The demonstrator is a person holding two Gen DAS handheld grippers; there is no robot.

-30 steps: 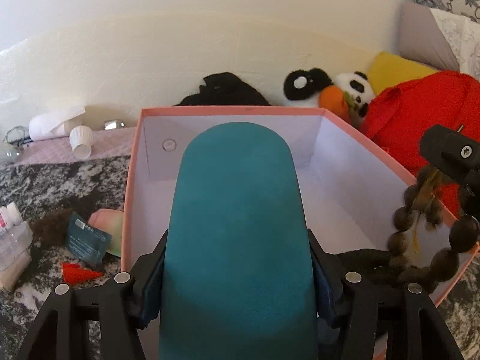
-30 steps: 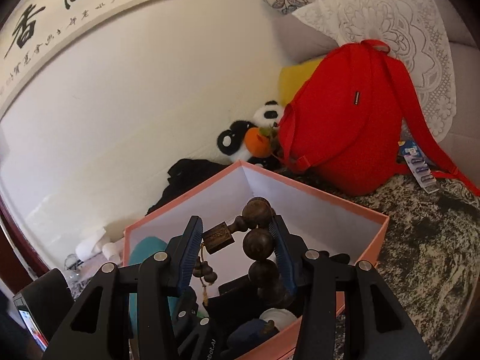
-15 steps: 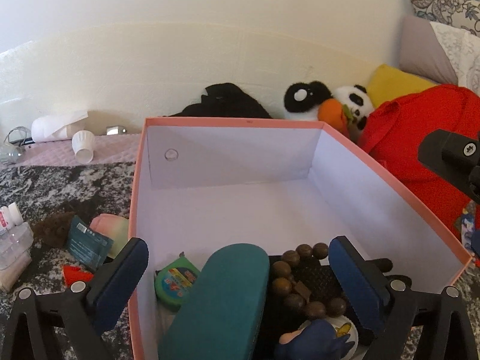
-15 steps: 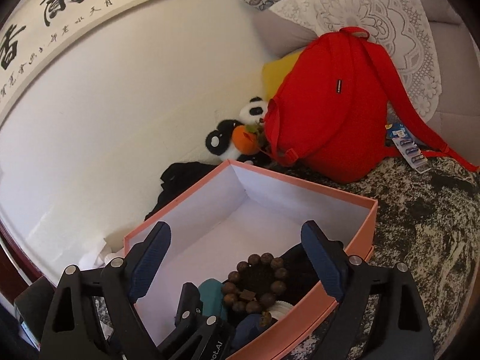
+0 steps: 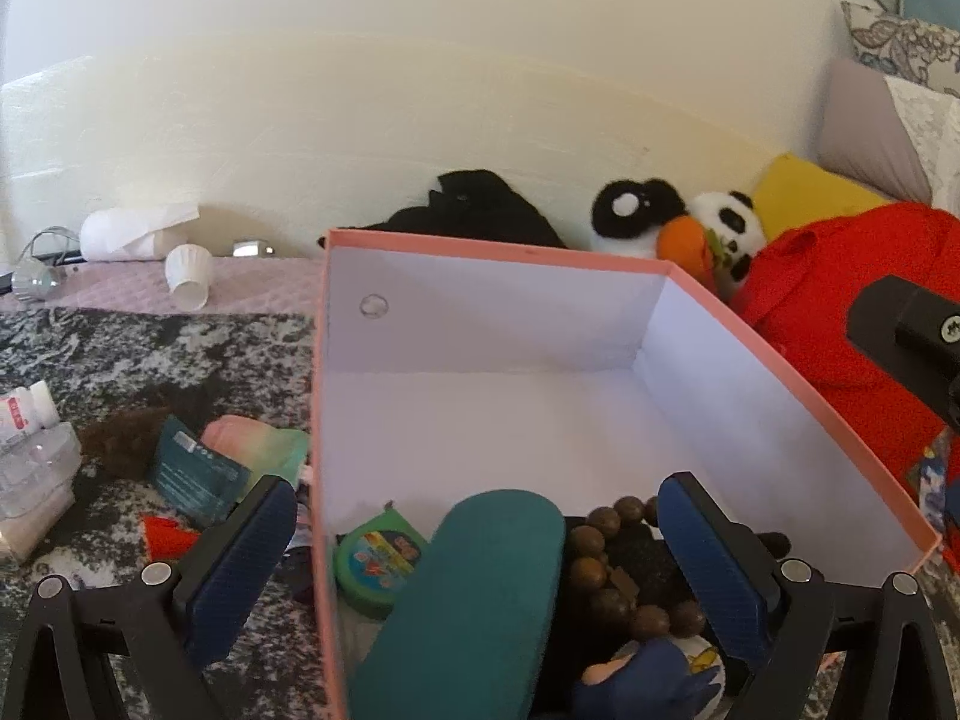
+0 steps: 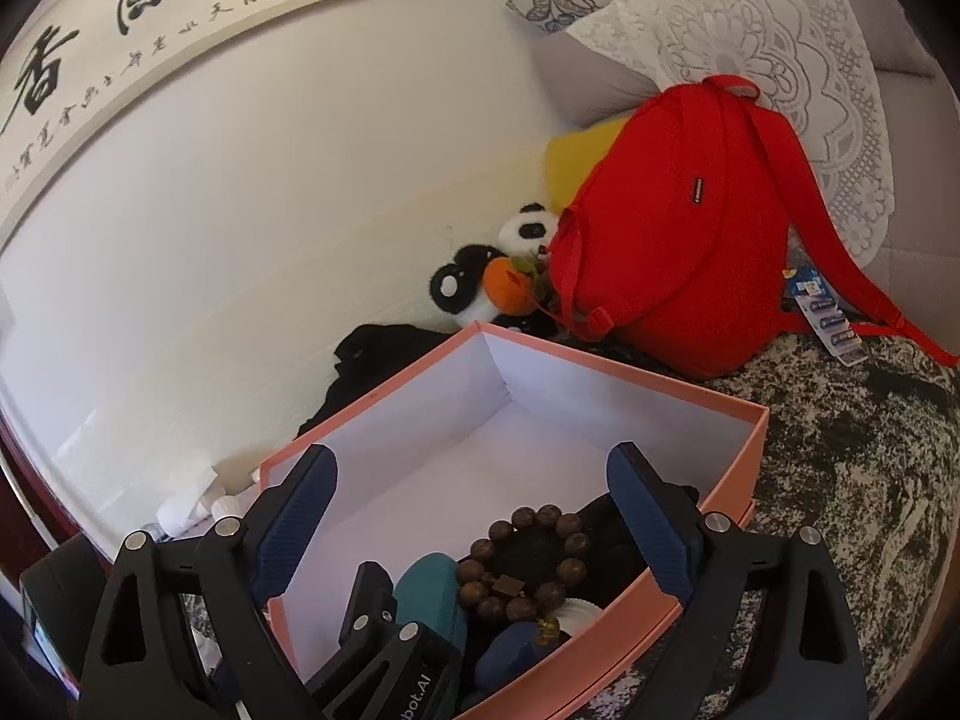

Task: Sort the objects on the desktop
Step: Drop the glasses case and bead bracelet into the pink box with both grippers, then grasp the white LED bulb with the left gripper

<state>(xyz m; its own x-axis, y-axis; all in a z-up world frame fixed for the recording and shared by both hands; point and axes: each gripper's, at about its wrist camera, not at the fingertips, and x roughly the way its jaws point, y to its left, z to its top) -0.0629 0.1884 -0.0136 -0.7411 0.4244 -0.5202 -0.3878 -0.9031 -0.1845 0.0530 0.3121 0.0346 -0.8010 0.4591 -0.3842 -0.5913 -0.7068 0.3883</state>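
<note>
Left gripper [image 5: 477,546]: jaws spread wide and empty, at the bottom of the left wrist frame. One pad sits outside the box's left wall and the other inside the box, so the jaws straddle that wall.

Right gripper [image 6: 474,516]: jaws also spread wide and empty, at the bottom of the right wrist frame, above the near end of the box.

The pink box [image 5: 798,387] fills the centre of both frames; its interior is white. Its contents are grouped at the near end:
- teal case [image 5: 468,600], lower centre, lying lengthwise;
- wooden bead bracelet [image 5: 600,570], just right of the case, resting on a black item [image 5: 636,558];
- round green tin [image 5: 378,561], just left of the case, against the left wall;
- dark blue item [image 5: 642,678], at the lower edge, partly hidden.

The far half of the box floor is bare.

On the mottled surface at lower left of the left wrist frame, outside the box: a teal packet [image 5: 195,474], a pink-green pouch [image 5: 258,444] and a clear plastic container [image 5: 36,480].

Beyond the box, upper right: a panda plush [image 5: 690,228] and a red backpack [image 6: 678,240]; upper left, a paper cup [image 5: 187,282] lying on its side.
</note>
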